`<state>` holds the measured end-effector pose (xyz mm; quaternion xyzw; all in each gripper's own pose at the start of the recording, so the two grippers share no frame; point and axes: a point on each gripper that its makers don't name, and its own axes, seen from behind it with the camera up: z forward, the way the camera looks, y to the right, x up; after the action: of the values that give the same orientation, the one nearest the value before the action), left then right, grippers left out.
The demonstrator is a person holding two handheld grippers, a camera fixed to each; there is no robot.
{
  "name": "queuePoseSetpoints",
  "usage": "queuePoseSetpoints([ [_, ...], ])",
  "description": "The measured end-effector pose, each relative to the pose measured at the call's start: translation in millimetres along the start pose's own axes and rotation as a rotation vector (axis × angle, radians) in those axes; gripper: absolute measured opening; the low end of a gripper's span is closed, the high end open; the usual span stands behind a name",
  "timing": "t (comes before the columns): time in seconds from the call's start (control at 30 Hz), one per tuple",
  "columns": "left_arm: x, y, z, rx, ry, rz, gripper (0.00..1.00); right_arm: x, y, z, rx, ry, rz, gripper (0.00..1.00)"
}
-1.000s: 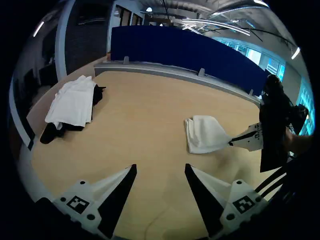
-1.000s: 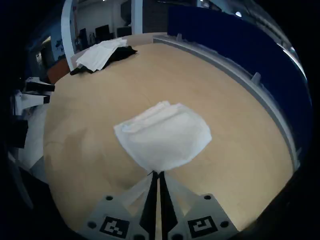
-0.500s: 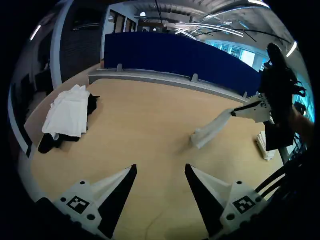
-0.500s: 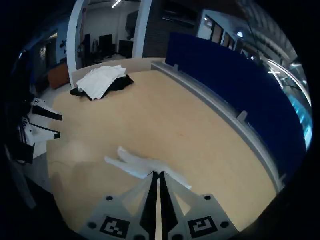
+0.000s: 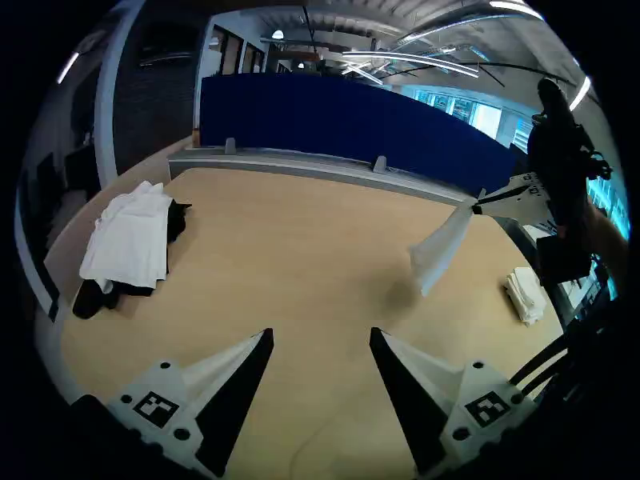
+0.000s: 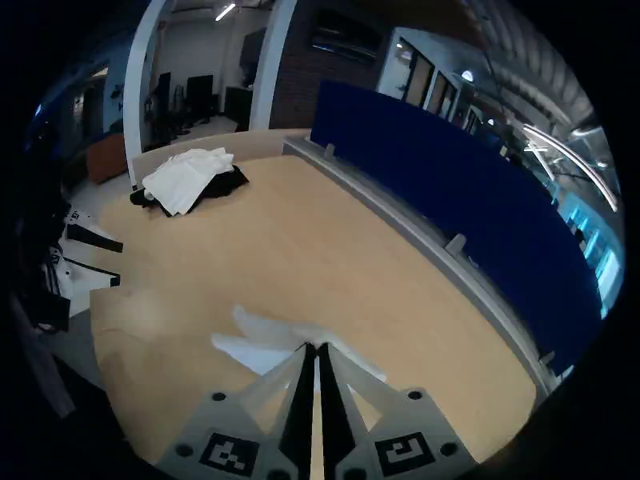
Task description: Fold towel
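Towel [image 5: 438, 246] raised from table [image 5: 304, 240] since a second back, when it lay as flat folded pad. Now hangs as limp white tapered drape in front of blue partition [image 5: 344, 120] (weave too small to tell). Right gripper [image 5: 478, 210] pinches top corner, fingers closed together on cloth. Left gripper [image 5: 320, 330] spread wide, holding nothing, farther from partition. Table pale, smooth, wood-look. Rumpled white cloth over black cloth [image 5: 128, 240] near partition's left end. Small folded white stack [image 5: 524, 294] toward right end.

1 hanging towel [image 5: 436, 252], 1 folded stack [image 5: 524, 294], 1 cloth pile [image 5: 128, 240], 1 left tool [image 5: 320, 332], 1 right tool [image 6: 314, 346]
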<state>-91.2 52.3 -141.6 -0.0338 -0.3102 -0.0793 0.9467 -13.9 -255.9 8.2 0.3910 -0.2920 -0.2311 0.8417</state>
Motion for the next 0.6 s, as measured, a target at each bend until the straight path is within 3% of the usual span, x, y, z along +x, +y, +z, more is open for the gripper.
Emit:
queuePoseSetpoints([
  [0.6, 4.8, 14.4, 10.3, -0.029, -0.007, 0.019, 0.89, -29.6, 70.2, -51.5, -0.088, -0.006, 0.056, 0.04],
])
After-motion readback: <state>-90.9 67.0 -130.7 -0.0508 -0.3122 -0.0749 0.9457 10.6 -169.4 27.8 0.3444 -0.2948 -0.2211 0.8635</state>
